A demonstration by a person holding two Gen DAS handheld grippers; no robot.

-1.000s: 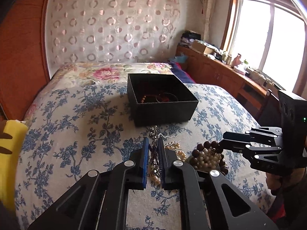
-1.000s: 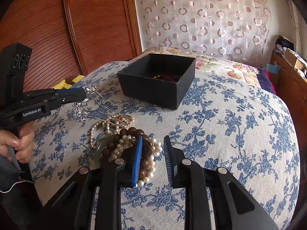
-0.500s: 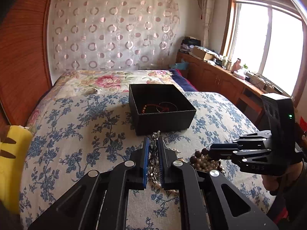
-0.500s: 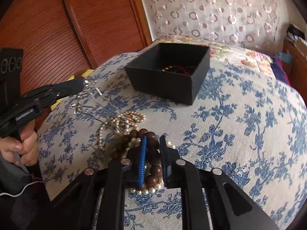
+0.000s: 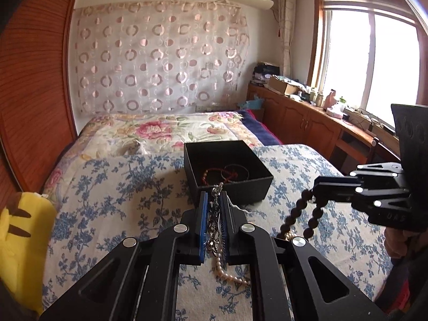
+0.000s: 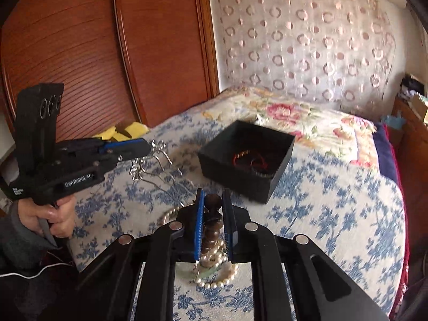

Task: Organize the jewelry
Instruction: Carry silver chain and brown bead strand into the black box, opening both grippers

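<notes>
Presently noted: left tongs point(image 5: 214, 223) pinching silver hair ornament point(image 6: 149, 157), lifted above floral bed point(image 5: 120, 203). Right tongs point(image 6: 213, 222) clamped on dark wooden bead bracelet point(image 5: 302, 214), raised, beads dangling. Pearl strands point(image 6: 216, 270) lying on bed below. Open black box point(image 6: 248, 157) beyond, red cords inside.

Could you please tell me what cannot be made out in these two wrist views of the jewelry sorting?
- White pearl strand, left wrist view: its full length is hidden behind the left gripper.
- Pale green ring-shaped piece, right wrist view: mostly hidden by the right gripper.
- Contents of the black square box, right wrist view: red cords and a dark band, blurred; count unclear.
</notes>
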